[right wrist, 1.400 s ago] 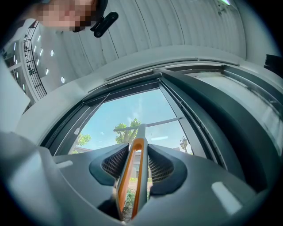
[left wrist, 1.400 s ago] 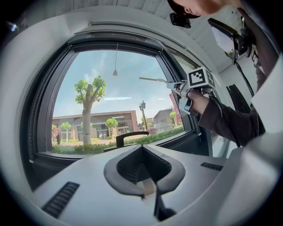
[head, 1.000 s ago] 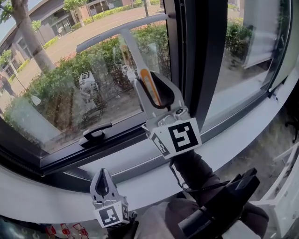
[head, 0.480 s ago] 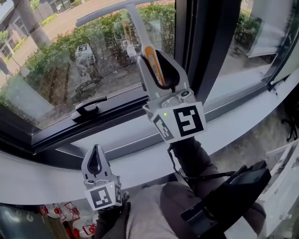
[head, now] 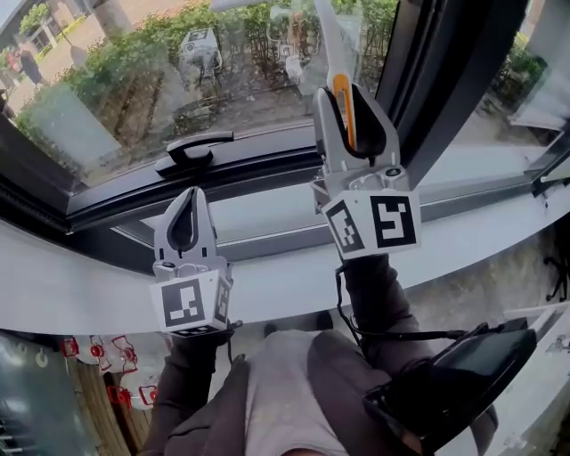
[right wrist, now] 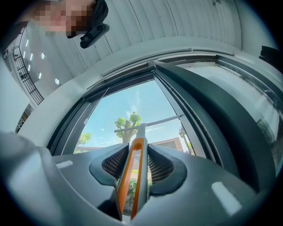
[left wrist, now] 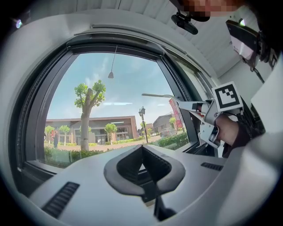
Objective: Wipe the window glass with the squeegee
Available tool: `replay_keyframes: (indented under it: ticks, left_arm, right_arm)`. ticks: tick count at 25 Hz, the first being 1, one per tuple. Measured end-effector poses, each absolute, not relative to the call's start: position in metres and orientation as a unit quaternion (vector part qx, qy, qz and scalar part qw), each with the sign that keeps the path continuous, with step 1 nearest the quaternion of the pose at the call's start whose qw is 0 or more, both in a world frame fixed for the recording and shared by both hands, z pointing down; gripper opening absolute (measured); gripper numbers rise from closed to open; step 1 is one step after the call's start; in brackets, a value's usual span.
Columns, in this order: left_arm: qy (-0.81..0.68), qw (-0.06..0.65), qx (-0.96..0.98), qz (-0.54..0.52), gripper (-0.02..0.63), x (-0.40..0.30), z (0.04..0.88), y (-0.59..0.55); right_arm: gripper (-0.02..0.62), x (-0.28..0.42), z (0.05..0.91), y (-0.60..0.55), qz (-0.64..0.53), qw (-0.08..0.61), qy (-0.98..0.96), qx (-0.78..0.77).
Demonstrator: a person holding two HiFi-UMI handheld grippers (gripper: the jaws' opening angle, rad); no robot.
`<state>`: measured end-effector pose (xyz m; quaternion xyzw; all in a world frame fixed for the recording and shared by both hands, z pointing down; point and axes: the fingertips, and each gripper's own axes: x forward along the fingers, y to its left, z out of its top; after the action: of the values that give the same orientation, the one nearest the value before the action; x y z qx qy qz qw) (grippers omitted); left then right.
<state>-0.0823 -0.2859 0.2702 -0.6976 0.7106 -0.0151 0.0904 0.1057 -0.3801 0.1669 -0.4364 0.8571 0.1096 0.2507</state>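
My right gripper (head: 353,120) is shut on the squeegee's grey and orange handle (head: 342,100), held up in front of the window glass (head: 125,98). The shaft rises from the jaws, and the blade (head: 245,4) is cut off by the top edge of the head view. In the right gripper view the handle (right wrist: 134,165) sits between the pads and the blade (right wrist: 149,122) crosses the pane high up. I cannot tell whether the blade touches the glass. My left gripper (head: 188,218) is shut and empty, over the sill below the window handle (head: 194,147). From its own view, the left gripper (left wrist: 142,148) faces the pane.
A dark vertical frame post (head: 450,80) stands just right of the squeegee, with another pane beyond it. The white sill (head: 80,289) runs below the frame. A person's arm and a dark device (head: 454,378) fill the lower right.
My right gripper has carried the squeegee up and to the right along the pane, so the blade now leaves the top of the view. My left gripper has risen to the sill.
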Motion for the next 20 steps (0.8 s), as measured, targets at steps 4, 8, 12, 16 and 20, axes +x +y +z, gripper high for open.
replay_keyframes:
  ticks: [4, 8, 12, 16, 20]
  left_arm:
    - [0.713, 0.102, -0.694, 0.000, 0.002, -0.078, 0.256, -0.300]
    - [0.705, 0.112, -0.700, 0.007, 0.002, -0.067, 0.241, -0.308]
    - [0.701, 0.120, -0.703, 0.016, 0.002, -0.060, 0.231, -0.316]
    - [0.699, 0.126, -0.703, 0.023, 0.002, -0.056, 0.223, -0.323]
    - [0.699, 0.129, -0.703, 0.024, 0.002, -0.054, 0.219, -0.329]
  right_arm:
    - [0.130, 0.105, 0.179, -0.379, 0.104, 0.246, 0.861, -0.433]
    - [0.130, 0.106, 0.188, -0.375, 0.098, 0.242, 0.864, -0.432]
    - [0.130, 0.106, 0.198, -0.373, 0.090, 0.237, 0.866, -0.431]
    - [0.129, 0.107, 0.208, -0.372, 0.081, 0.235, 0.868, -0.430]
    - [0.129, 0.106, 0.218, -0.371, 0.072, 0.233, 0.869, -0.430]
